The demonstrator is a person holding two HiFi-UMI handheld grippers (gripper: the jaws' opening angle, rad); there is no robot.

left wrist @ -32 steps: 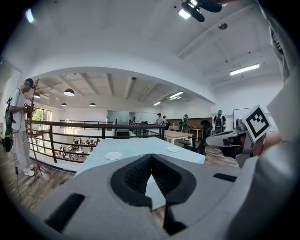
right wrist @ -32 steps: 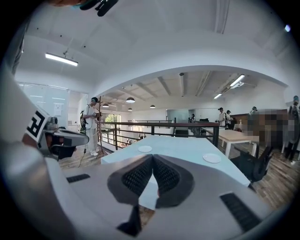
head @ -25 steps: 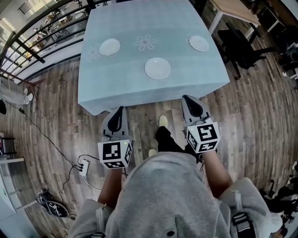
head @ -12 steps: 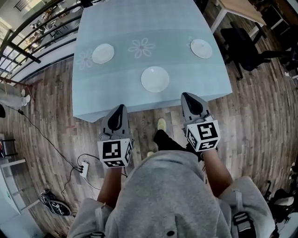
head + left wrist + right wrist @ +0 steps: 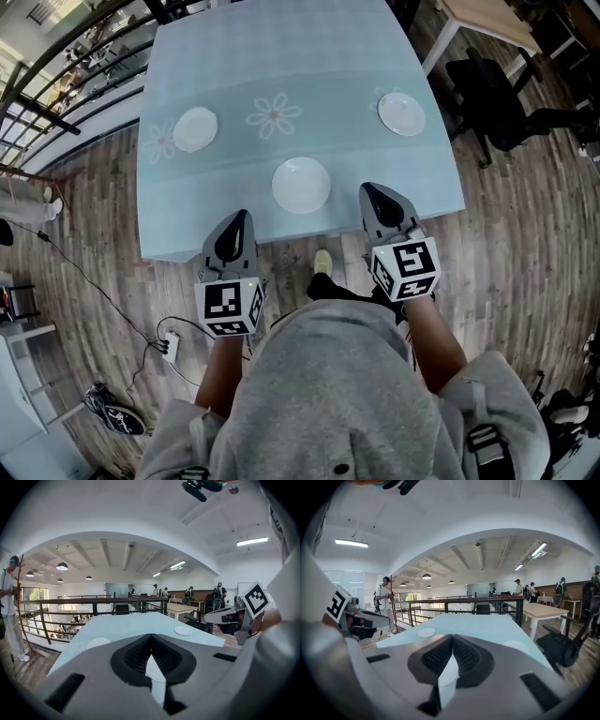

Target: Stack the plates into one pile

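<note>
Though shut, grippers (image 5: 236,220) (image 5: 370,192) at table edge (image 5: 300,227)

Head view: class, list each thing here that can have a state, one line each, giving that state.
Left plate, lying flat on the tablecloth, alone, unstacked.
Middle plate, flat near the table's front edge, alone, unstacked.
Right plate, flat, alone, unstacked.
Left gripper, shut, empty.
Right gripper, shut, empty.

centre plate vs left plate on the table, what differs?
The centre plate lies by the table's near edge; the left plate sits farther back, beside a faint flower print. The centre plate looks larger than the left plate. Both white, round, flat, empty.
</note>
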